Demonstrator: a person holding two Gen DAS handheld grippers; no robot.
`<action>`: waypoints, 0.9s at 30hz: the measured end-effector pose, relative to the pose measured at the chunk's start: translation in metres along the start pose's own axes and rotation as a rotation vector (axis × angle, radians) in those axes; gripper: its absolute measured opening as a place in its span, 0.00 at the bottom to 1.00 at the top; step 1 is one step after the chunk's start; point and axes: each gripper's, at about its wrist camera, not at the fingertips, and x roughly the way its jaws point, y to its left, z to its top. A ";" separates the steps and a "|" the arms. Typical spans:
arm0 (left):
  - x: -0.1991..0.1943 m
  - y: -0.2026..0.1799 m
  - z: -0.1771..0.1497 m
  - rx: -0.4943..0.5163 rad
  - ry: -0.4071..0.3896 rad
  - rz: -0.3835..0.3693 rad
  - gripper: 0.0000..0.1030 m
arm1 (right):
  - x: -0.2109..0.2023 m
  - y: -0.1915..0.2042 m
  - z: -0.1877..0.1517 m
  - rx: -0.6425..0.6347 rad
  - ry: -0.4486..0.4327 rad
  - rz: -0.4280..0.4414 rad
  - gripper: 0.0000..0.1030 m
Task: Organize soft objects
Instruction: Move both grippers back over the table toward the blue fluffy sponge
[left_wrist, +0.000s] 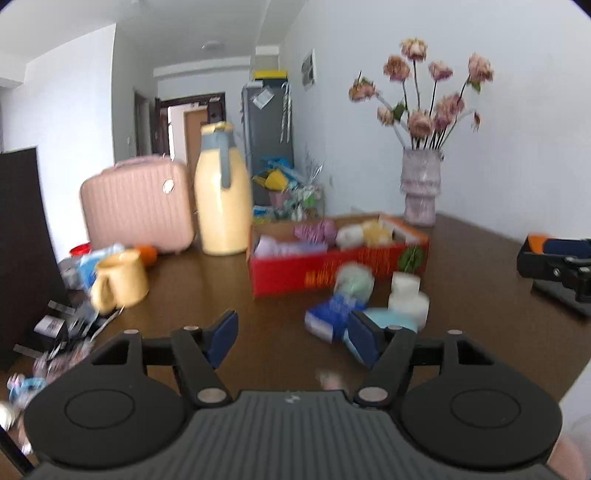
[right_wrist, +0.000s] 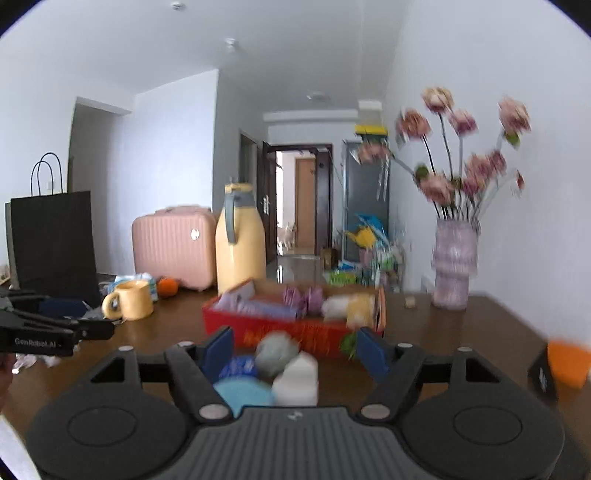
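A red cardboard box (left_wrist: 295, 275) (right_wrist: 295, 334) on the brown table holds several soft items in purple, white and yellow. In front of it lies a loose pile: a pale green ball (left_wrist: 354, 282) (right_wrist: 275, 350), a white sponge block (left_wrist: 406, 295) (right_wrist: 297, 380), a dark blue item (left_wrist: 332, 314) (right_wrist: 240, 367) and a light blue one (left_wrist: 388, 317) (right_wrist: 242, 393). My left gripper (left_wrist: 291, 341) is open and empty, left of the pile. My right gripper (right_wrist: 295, 352) is open, its jaws on either side of the pile, above it.
A yellow jug (left_wrist: 221, 192), yellow mug (left_wrist: 120, 280), pink suitcase (left_wrist: 136, 205) and orange fruit (left_wrist: 147, 254) stand at the left. A vase of flowers (left_wrist: 421, 188) stands back right. A black bag (right_wrist: 51, 240) and clutter sit at far left.
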 end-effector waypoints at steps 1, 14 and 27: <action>-0.002 0.000 -0.007 -0.003 0.014 0.003 0.66 | -0.004 0.004 -0.010 0.008 0.015 -0.002 0.70; 0.041 -0.003 -0.021 -0.052 0.127 -0.054 0.66 | 0.016 0.007 -0.055 0.074 0.141 0.003 0.69; 0.101 -0.010 -0.039 -0.011 0.264 -0.082 0.65 | 0.093 -0.003 -0.052 0.096 0.211 0.049 0.69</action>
